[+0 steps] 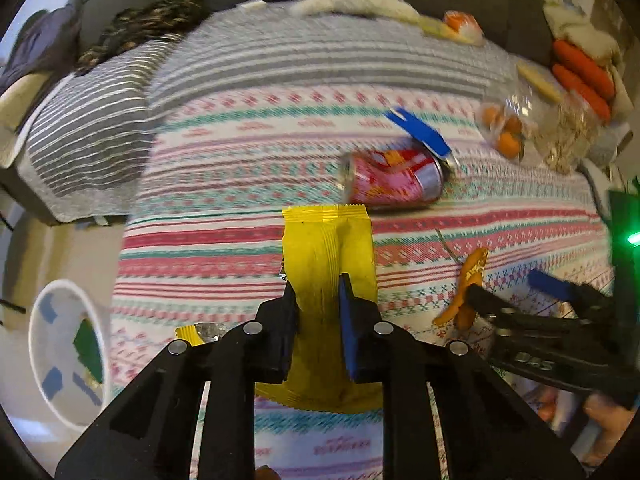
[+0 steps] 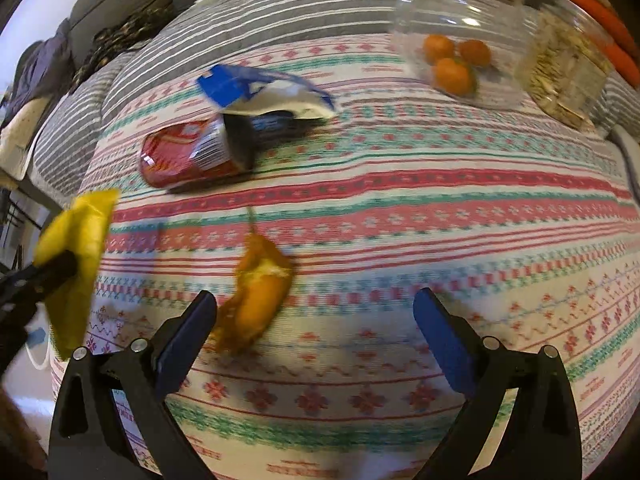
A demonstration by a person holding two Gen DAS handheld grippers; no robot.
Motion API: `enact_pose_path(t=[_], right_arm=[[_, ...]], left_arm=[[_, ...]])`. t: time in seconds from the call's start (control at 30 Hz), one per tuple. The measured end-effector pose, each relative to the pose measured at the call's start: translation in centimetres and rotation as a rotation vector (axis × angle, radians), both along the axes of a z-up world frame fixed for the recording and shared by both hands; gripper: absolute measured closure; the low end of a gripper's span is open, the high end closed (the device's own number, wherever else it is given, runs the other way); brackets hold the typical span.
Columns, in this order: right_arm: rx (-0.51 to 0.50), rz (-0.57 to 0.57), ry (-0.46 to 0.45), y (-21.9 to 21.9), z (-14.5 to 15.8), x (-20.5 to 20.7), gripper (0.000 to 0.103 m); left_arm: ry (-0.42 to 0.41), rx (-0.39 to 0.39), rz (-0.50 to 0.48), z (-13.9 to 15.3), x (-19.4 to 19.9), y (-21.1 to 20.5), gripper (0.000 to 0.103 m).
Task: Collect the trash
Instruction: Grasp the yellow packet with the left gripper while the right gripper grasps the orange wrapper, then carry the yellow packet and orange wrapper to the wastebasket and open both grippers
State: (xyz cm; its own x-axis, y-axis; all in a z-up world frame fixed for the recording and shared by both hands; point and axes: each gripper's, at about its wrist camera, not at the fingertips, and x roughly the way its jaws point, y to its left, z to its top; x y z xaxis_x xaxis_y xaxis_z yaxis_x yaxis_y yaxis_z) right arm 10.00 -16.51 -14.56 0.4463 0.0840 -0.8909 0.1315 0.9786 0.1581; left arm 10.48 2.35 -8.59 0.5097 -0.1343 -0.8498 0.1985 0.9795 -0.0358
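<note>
Ahead of the jaws, a patterned blanket point(image 2: 400, 208) covers the surface. Far ahead to the right sit a clear container with 3 oranges point(image 2: 452, 60) and a seed jar point(image 2: 560, 72).

Two grippers are counted: the left gripper point(image 1: 316, 304), closed on the one yellow wrapper point(image 1: 328, 264), and the right gripper point(image 2: 316, 320), its jaws wide apart. One orange wrapper point(image 2: 256, 292) is seen at about 11 o'clock between the right gripper's jaws. One red can point(image 2: 180, 156) is counted on the patterned blanket point(image 2: 400, 208), and one blue-and-white packet point(image 2: 264, 96) just beyond it at 1 o'clock. Three small oranges point(image 2: 452, 60) are counted inside one clear bag point(image 2: 460, 12). One clear container of pale seeds point(image 2: 564, 68) lies at 3 o'clock of that bag. One white bin point(image 1: 68, 352) is seen at 8 o'clock in the left view.
</note>
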Motion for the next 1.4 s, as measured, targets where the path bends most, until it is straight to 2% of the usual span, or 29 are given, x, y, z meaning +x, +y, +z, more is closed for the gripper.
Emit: enact_pose_path(t=[0.03, 0.13, 0.2, 0.27, 0.3, 0.43, 0.6, 0.77, 0.93, 1.4], right_arm=[[-0.008, 0.007, -0.002, 0.6, -0.2, 0.2, 0.015], [-0.028, 0.017, -0.016, 1.6, -0.6, 0.7, 0.035], [-0.056, 0.034, -0.039, 2.2, -0.5, 0.7, 0.058], [-0.05, 0.061, -0.057, 2.7, -0.4, 0.8, 0.075], [-0.038, 0.065, -0.063, 2.7, -0.4, 0.8, 0.076], [0.071, 0.071, -0.084, 1.9, 0.4, 1.2, 0.078], [0.156, 0.063, -0.185, 1.4, 3.1, 1.0, 0.078], [0.138, 0.078, -0.282, 2.3, 5.5, 0.1, 0.078], [0.099, 0.112, -0.328, 3.7, 6.7, -0.6, 0.078], [0.107, 0.219, -0.373, 9.1, 8.8, -2.6, 0.078]], left_arm=[[-0.008, -0.001, 0.009, 0.3, -0.2, 0.5, 0.084], [-0.031, -0.008, 0.034, 1.2, -1.2, 1.9, 0.084], [-0.042, -0.007, 0.041, 1.5, -1.6, 2.3, 0.084], [-0.053, -0.009, 0.043, 1.9, -2.0, 2.6, 0.084], [-0.061, -0.014, 0.045, 2.1, -2.2, 2.8, 0.084], [-0.089, -0.04, 0.063, 2.8, -2.1, 3.2, 0.084], [-0.146, -0.082, 0.101, 4.0, -2.2, 4.1, 0.084], [-0.195, -0.093, 0.126, 4.8, -2.7, 4.6, 0.084], [-0.204, -0.094, 0.142, 5.0, -3.1, 5.3, 0.084], [-0.232, -0.097, 0.232, 6.0, -4.9, 10.0, 0.084]])
